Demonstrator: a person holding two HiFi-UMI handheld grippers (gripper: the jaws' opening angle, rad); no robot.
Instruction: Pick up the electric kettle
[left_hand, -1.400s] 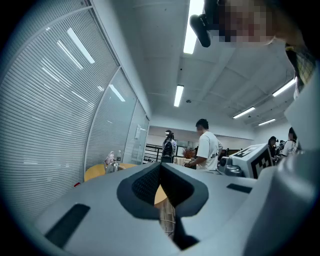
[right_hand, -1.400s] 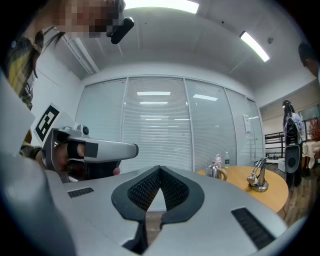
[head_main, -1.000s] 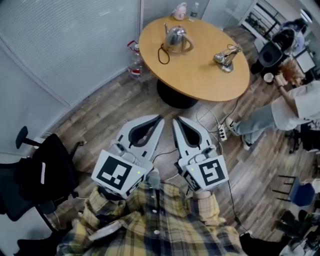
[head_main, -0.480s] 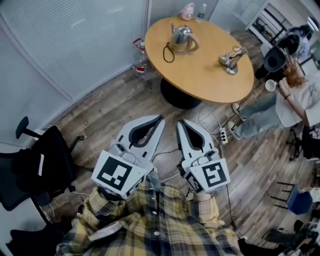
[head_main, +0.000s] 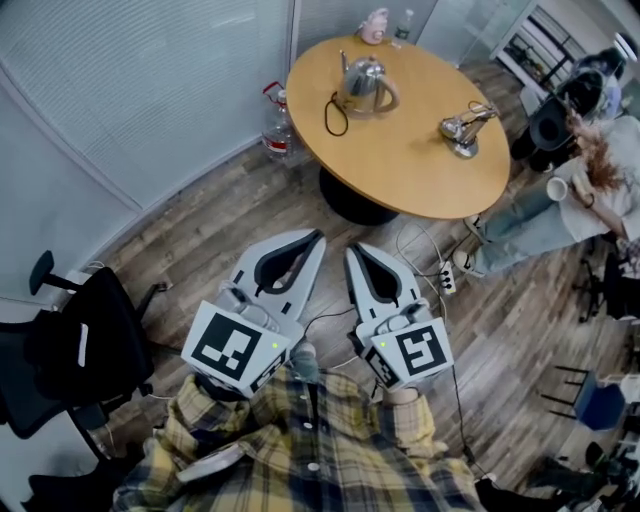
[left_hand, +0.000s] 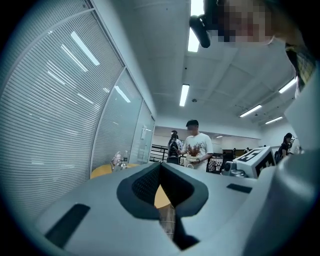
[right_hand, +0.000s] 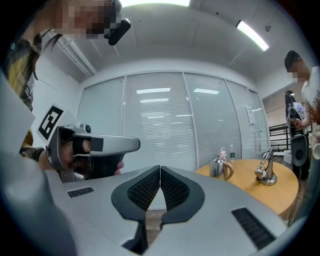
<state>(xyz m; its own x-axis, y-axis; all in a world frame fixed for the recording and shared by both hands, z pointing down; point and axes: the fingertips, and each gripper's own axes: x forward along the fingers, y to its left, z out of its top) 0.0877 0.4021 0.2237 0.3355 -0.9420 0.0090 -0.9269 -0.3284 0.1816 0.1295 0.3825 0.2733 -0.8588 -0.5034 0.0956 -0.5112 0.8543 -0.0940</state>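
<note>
The steel electric kettle (head_main: 362, 80) with a tan handle stands on the far side of the round wooden table (head_main: 400, 160), a black cord (head_main: 330, 106) lying beside it. In the right gripper view the kettle (right_hand: 220, 169) shows small and far off, right of the jaws. Both grippers are held side by side over the floor, well short of the table. My left gripper (head_main: 318, 236) (left_hand: 160, 165) is shut and empty. My right gripper (head_main: 351, 249) (right_hand: 160, 168) is also shut, with nothing between its pads.
A silver stand-like object (head_main: 461, 125) sits on the table's right half, with a pink item (head_main: 375, 24) and a bottle at the far edge. A water jug (head_main: 276, 125) stands on the floor by the table. A black chair (head_main: 85, 345) is left. A person (head_main: 585, 175) and a power strip (head_main: 446, 275) are right.
Both grippers stay shut and have shifted only slightly. The person at the right has moved, now standing with a cup near the table's right side.
</note>
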